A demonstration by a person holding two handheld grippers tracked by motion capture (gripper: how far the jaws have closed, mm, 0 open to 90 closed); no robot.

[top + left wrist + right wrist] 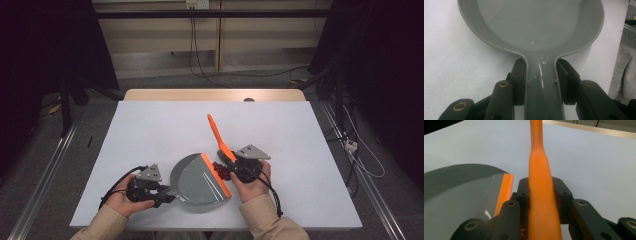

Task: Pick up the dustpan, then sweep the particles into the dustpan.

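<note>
Two grippers were in use at the white table (150, 125), one in each of the person's hands. The left gripper (161, 194) was clamped on the handle of the grey dustpan (200, 182); in the left gripper view both pads (520, 75) pressed against the sides of that handle (541, 85). The dustpan lay flat on the table near its front edge, between the two hands, with its orange lip (216, 174) facing the right gripper (231, 167). The right gripper was clenched on the orange brush handle (218, 136), which ran between its jaws in the right gripper view (541, 195) and pointed away toward the far side of the table. A dark red clump (220, 169) lay just beside the orange lip, under the right gripper; its nature could not be told.
</note>
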